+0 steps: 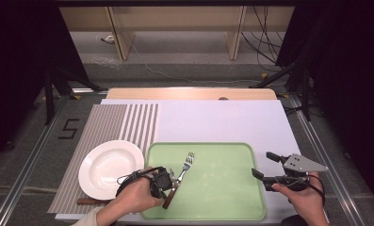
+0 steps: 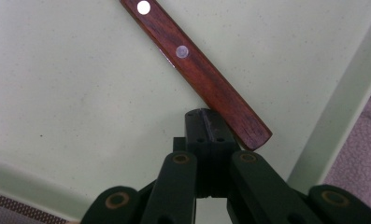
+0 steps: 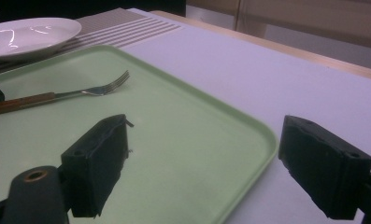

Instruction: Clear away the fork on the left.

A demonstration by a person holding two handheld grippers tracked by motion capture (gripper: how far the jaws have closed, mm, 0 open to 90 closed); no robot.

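1. A white plate (image 1: 110, 168) sits on the striped mat (image 1: 104, 136).
2. The left gripper (image 1: 167, 181), jaws closed with nothing between them, hovers at the fork (image 1: 180, 176) handle's end, on the green tray (image 1: 222, 188).
3. The right gripper (image 1: 265, 165) stands wide open over the tray's right rim.

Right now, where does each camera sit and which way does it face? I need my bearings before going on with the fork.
High view: above the person's side, facing forward and down on the green tray; both hands show.
Left gripper view: rides the left gripper, looks down its shut jaws at the fork handle.
Right gripper view: rides the right gripper, looks across the tray between open jaws toward the white plate.
All three views share fork and tray.
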